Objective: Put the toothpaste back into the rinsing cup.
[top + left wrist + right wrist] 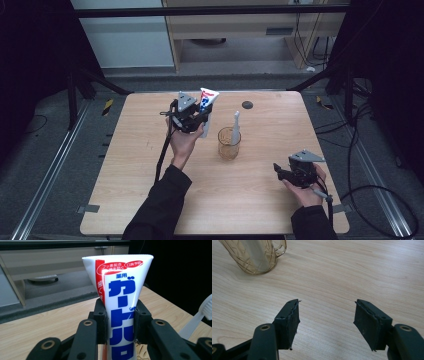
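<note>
Toothpaste tube (122, 315) pinched upright in left claw (200, 119), beside cup (229, 143).
Next, I judge: lower tube into cup beside toothbrush (235, 126); right claw (327, 322) spread, idle.

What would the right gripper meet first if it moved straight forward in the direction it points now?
Probably the bare wooden table: the right gripper, jaws open and empty, looks down onto it. The amber cup sits off to the upper left, seemingly outside that line, though depth is unclear.
</note>
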`<state>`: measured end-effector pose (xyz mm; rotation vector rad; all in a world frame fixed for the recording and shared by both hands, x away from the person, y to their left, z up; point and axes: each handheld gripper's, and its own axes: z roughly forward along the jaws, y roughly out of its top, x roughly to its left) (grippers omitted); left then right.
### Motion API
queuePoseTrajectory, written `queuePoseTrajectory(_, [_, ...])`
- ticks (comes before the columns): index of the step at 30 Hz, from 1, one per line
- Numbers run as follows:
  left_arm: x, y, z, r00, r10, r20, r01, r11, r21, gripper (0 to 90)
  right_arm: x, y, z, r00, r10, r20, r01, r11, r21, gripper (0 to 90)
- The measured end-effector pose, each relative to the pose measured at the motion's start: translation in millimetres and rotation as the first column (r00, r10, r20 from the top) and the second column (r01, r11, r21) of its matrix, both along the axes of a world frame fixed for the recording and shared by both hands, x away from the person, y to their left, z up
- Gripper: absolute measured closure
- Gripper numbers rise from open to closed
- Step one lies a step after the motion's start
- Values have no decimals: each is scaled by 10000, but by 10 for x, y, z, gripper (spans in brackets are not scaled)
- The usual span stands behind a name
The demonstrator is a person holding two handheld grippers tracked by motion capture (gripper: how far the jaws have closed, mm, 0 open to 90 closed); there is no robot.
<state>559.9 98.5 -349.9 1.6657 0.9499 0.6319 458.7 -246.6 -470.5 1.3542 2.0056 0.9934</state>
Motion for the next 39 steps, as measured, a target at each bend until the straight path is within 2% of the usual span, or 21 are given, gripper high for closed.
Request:
queuePoseTrajectory(9, [53, -142, -61, 9996, -117, 239, 126, 9991, -399, 693, 3, -4, -6, 10000, -10, -34, 10, 10000, 83, 367])
queuePoseTrajectory(17, [64, -291, -67, 9986, -309, 431, 327, 9986, -414, 693, 2, -7, -6, 10000, 16, -18, -16, 10000, 95, 368])
queuePoseTrajectory(22, [67, -389, -82, 9972, -475, 572, 508, 9971, -574, 693, 3, -8, -7, 10000, 47, -31, -47, 9999, 100, 368])
queuePoseTrajectory(39, [114, -516, -232, 9962, -654, 573, 696, 9948, -747, 693, 5, -4, -13, 10000, 52, -74, -51, 10000, 61, 371])
